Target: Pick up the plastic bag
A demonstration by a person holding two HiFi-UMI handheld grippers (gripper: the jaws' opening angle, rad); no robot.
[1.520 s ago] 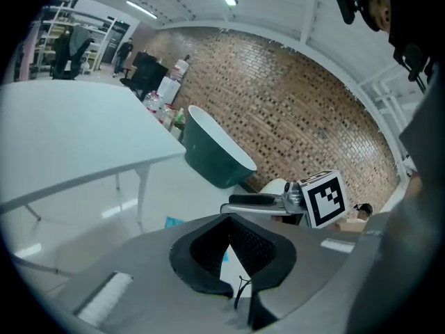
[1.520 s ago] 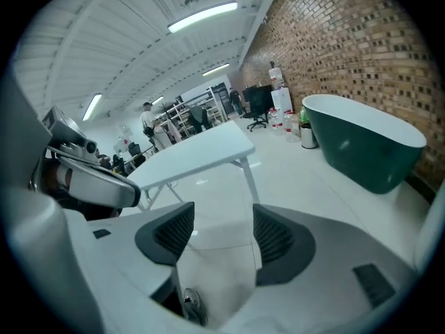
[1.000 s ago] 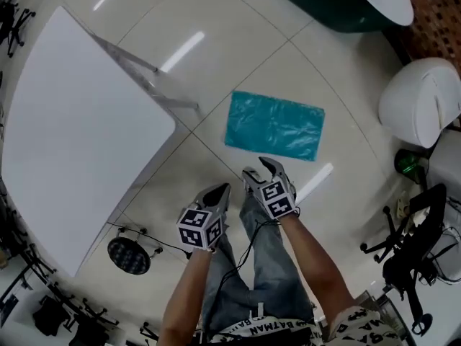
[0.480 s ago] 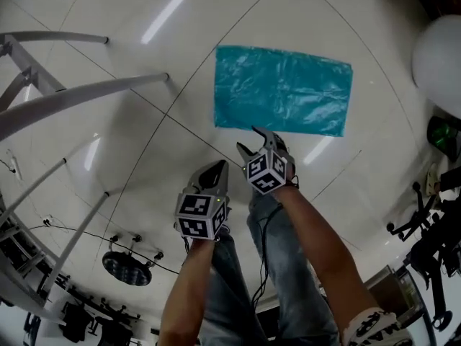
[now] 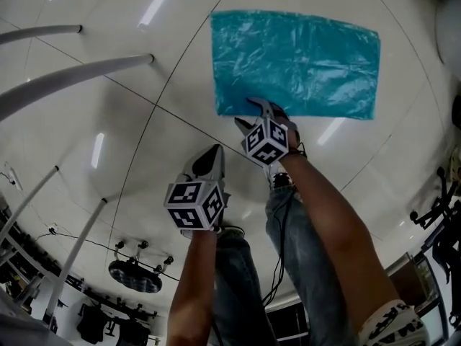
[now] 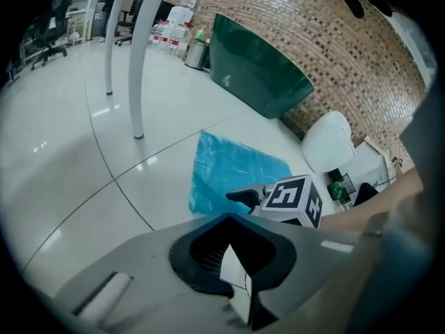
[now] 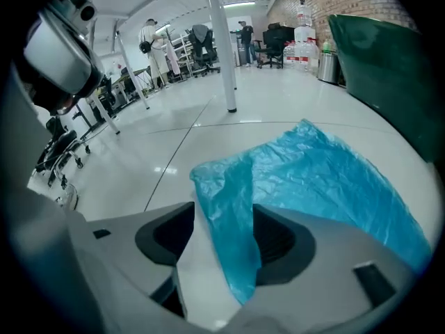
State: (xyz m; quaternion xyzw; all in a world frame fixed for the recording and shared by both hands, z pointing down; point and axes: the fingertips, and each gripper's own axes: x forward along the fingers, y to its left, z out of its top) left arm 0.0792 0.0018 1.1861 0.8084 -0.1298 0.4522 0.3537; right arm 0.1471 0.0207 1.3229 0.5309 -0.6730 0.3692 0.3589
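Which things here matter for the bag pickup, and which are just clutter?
Job:
- blue plastic bag, flat on the floor
- right tongs, open around its near edge

Lying about:
- left tongs, shut, empty
- table legs
- dark green container

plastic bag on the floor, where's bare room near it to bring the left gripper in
Bare tile lies left of the plastic bag, up to the table legs, and past its right edge. The near edge is crowded: the right gripper sits there, open.
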